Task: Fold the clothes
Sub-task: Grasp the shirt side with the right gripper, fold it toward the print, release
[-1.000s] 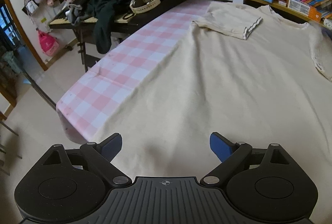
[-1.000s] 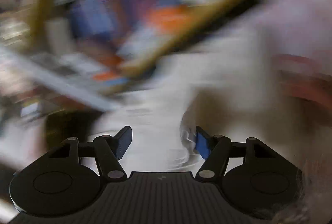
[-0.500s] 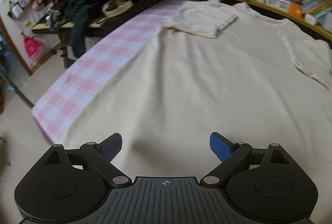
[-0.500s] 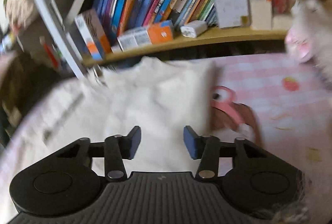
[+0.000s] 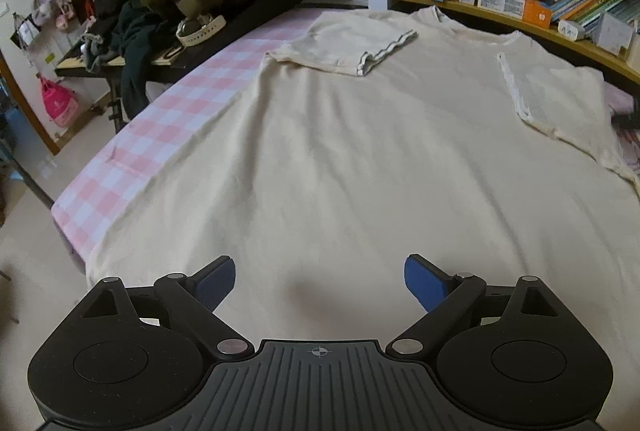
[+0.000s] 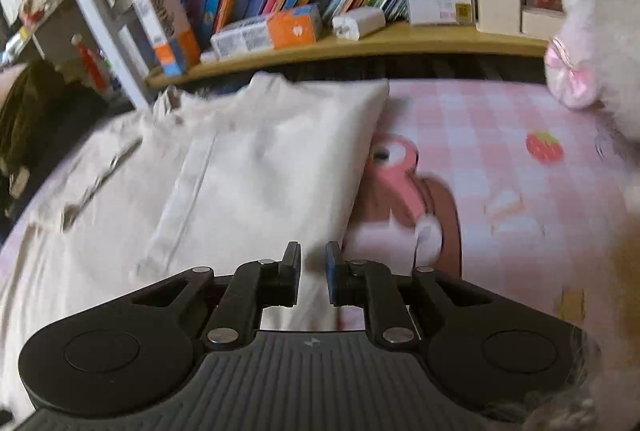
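Risk: right tool (image 6: pixel 313 273), jaws just been closing to narrow gap, nothing seen pinched; may miss folded side edge of cream T-shirt (image 5: pixel 380 159), or snag pink checked sheet (image 6: pixel 500 167) too. Left tool (image 5: pixel 319 281) spread wide, empty, above hem. T-shirt flat on bed, both sleeves folded in. Bookshelf (image 6: pixel 360 43) close behind collar; cluttered side counter (image 5: pixel 224 27) at left; sheet margins open.

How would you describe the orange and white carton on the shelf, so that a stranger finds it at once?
Start at the curved wooden shelf behind the cream T-shirt. The orange and white cardboard carton lies flat on it before the leaning books. Beside it lies a plain white charger; only the carton has an orange end.
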Tool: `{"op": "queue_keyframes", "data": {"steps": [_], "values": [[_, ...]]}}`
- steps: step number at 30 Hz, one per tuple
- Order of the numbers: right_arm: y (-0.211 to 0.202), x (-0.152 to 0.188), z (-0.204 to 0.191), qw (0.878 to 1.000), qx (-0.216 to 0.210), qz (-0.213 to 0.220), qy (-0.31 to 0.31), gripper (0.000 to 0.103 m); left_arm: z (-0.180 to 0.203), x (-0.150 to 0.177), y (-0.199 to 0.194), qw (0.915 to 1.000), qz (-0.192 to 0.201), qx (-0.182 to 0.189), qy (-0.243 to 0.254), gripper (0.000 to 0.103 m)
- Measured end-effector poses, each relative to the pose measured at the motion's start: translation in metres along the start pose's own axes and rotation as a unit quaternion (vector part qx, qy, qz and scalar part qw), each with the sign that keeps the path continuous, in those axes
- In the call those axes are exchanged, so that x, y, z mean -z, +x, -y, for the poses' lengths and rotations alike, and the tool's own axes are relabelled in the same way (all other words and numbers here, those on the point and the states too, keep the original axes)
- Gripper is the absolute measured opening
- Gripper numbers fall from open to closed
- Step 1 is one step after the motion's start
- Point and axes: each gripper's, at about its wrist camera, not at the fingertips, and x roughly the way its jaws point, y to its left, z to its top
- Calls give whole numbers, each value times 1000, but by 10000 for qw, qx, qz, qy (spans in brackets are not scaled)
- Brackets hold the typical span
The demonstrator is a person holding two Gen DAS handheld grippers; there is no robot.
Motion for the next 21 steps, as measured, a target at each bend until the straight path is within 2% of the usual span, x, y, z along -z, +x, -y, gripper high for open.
{"op": "queue_keyframes", "data": {"steps": [5,7,9,10,11,13,15,18,21], "values": [[38,-50,21,9996,4,-20,284,29,-7,6,-10,9993,-43,-335,-154,94],[55,-62,29,9992,32,-107,371,30,-12,8,-14,9983,-69,-504,-285,94],[71,-69,34,9988,74,-215,439,30,-18,10,-17,9969,-93,-658,-415,94],[76,-70,36,9986,71,-248,454,25,-20,11,-19,9963,-97,-724,-458,94],[79,-69,37,9988,92,-236,422,10,-20,11,-20,9959,-96,-765,-483,94],[81,-68,41,9990,171,-150,384,7,-21,12,-23,9951,-94,-832,-523,94],[81,-65,46,9982,238,-54,542,6,-19,12,-24,9951,-100,-850,-504,94],[82,-65,44,9989,215,-24,423,8,-14,12,-26,9956,-82,-829,-425,94],[79,-67,46,9992,91,-24,386,19,-11,12,-27,9961,-32,-815,-333,94]]}}
